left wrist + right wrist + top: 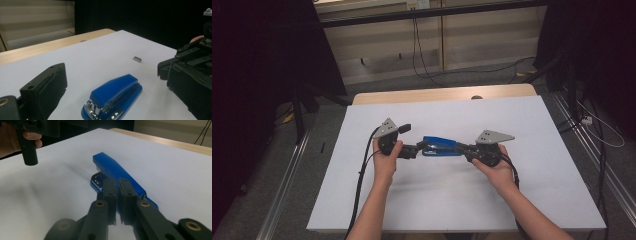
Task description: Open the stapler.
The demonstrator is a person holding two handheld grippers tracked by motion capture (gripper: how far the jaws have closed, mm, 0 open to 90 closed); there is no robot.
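White sheet [452, 200] on wood table, dark room; stapler [439, 146] centre; left jaws wide, right closed empty.

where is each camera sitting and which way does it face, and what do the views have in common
High view: sits above the person's side, looks forward and down on the white table; both forearms, the left gripper and the right gripper show.
Left gripper view: rides the left gripper, looks between its wide-apart jaws across the table; a small grey piece lies beyond.
Right gripper view: rides the right gripper, looks along its nearly touching jaws; the left hand shows.
Shared: the blue stapler.
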